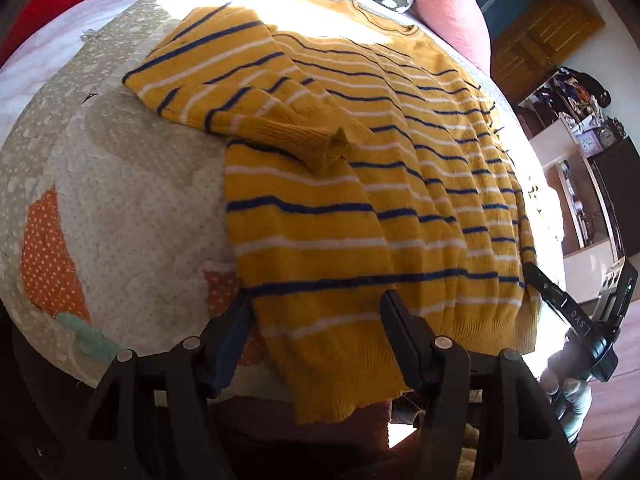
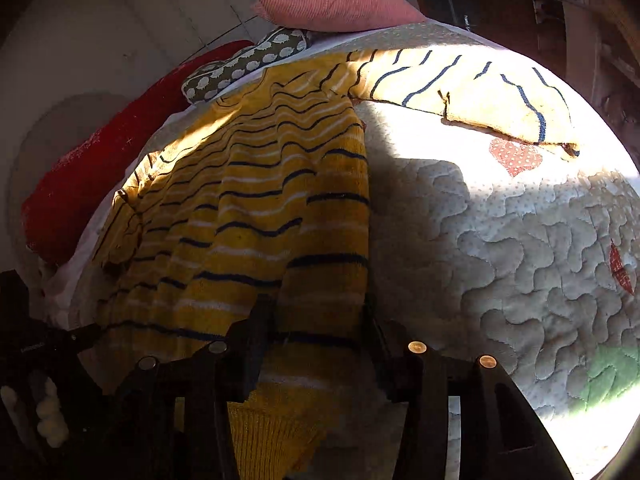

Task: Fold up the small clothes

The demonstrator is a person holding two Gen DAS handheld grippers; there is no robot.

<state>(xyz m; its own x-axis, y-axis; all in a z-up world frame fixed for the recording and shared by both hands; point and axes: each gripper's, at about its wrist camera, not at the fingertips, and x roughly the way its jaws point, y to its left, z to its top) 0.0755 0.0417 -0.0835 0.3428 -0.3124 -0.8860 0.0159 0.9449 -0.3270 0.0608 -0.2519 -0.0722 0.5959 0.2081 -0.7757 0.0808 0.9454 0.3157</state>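
A yellow sweater (image 1: 360,152) with blue and white stripes lies spread on a quilted bed. In the left wrist view its left sleeve (image 1: 240,92) is folded in over the body. My left gripper (image 1: 316,304) is open, its jaws astride the sweater's left bottom hem. In the right wrist view the sweater (image 2: 256,200) lies mostly in shadow, with its right sleeve (image 2: 480,96) stretched out in sunlight. My right gripper (image 2: 316,312) is open over the right bottom hem corner. The right gripper also shows in the left wrist view (image 1: 568,312).
The quilt (image 2: 500,248) is cream with red and green patches. A pink pillow (image 2: 336,4), a patterned green cushion (image 2: 248,64) and a red cushion (image 2: 100,168) lie at the bed's head. Shelves with clocks (image 1: 592,136) stand to the right.
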